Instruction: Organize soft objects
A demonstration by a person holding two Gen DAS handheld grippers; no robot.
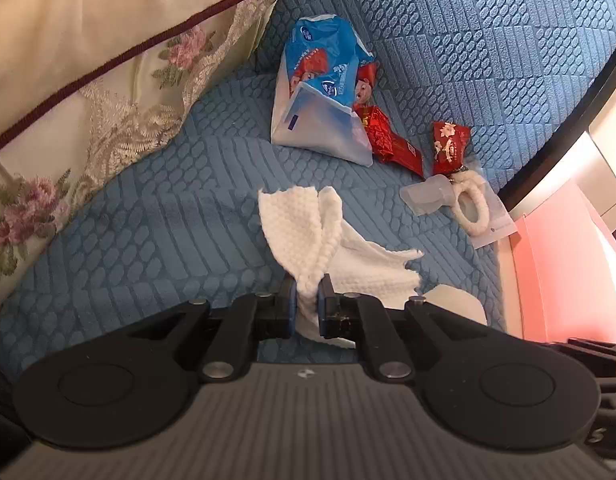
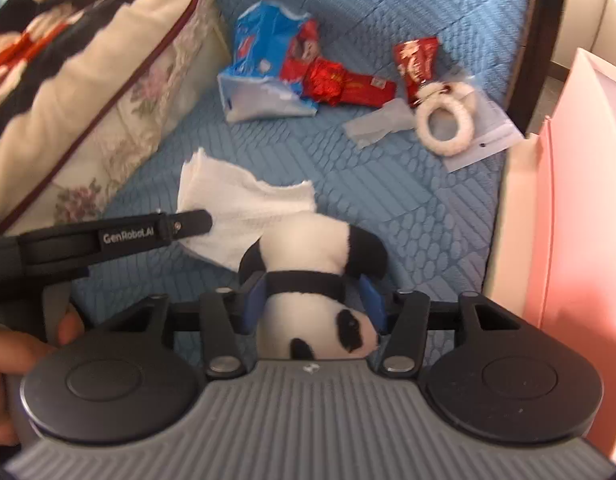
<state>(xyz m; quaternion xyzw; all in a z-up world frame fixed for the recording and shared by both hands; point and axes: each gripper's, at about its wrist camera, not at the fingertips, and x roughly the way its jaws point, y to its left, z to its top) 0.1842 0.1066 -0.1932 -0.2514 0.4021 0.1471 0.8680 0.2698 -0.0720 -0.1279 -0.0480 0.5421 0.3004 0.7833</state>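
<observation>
My left gripper (image 1: 307, 294) is shut on a white textured cloth (image 1: 304, 232), which hangs bunched between the pads above the blue quilted sofa cover (image 1: 148, 220). The cloth (image 2: 244, 200) and the left gripper's finger (image 2: 188, 220) also show in the right wrist view. My right gripper (image 2: 314, 298) is shut on a black-and-white panda plush (image 2: 308, 248), held head toward the camera just above the cover.
A blue tissue pack (image 1: 320, 92), red snack wrappers (image 1: 392, 140), a clear plastic piece (image 1: 426, 198) and a white fluffy ring (image 1: 472, 208) lie ahead. A floral cushion (image 1: 88, 80) rises at left. A pink box (image 2: 568, 240) stands at right.
</observation>
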